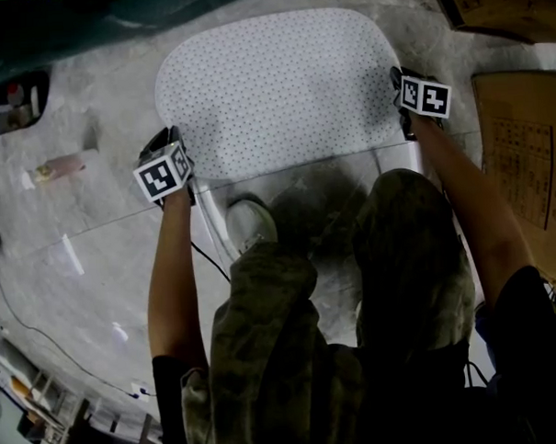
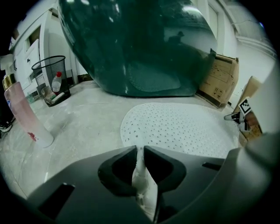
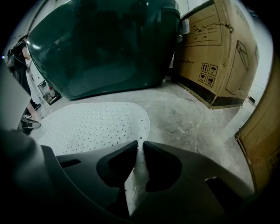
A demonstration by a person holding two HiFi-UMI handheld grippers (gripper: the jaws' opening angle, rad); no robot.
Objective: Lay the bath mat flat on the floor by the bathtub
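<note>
A white, hole-dotted bath mat (image 1: 281, 87) lies spread on the floor between the two tongs, and its near edge is lifted off the ground at the two corners where it is pinched. The left gripper (image 1: 183, 154) is clenched on the mat's near-left corner, a fold of white rubber standing up between its closed jaws. The right gripper (image 1: 403, 87) is clamped on the near-right corner in the same way. Ahead of both tongs the mat's rounded far end reaches close to the foot of a dark green bathtub (image 2: 140, 43), though whether it touches the tub is hard to judge from these angles. The floor (image 1: 84, 206) is mottled grey concrete, bare and open to the left of the left gripper. Farther off on that side are a pink bottle (image 2: 24, 116) and a wire waste basket (image 2: 50, 72) against a white wall. To the right of the right gripper, cardboard boxes (image 3: 214, 52) close in on that side and leave a strip of bare floor beside the mat. Behind the tongs, between the person's arms, a pale shoe (image 1: 250, 222) is planted just short of the mat's raised edge, and a thin cable (image 1: 25, 319) trails across the floor to the rear left.
</note>
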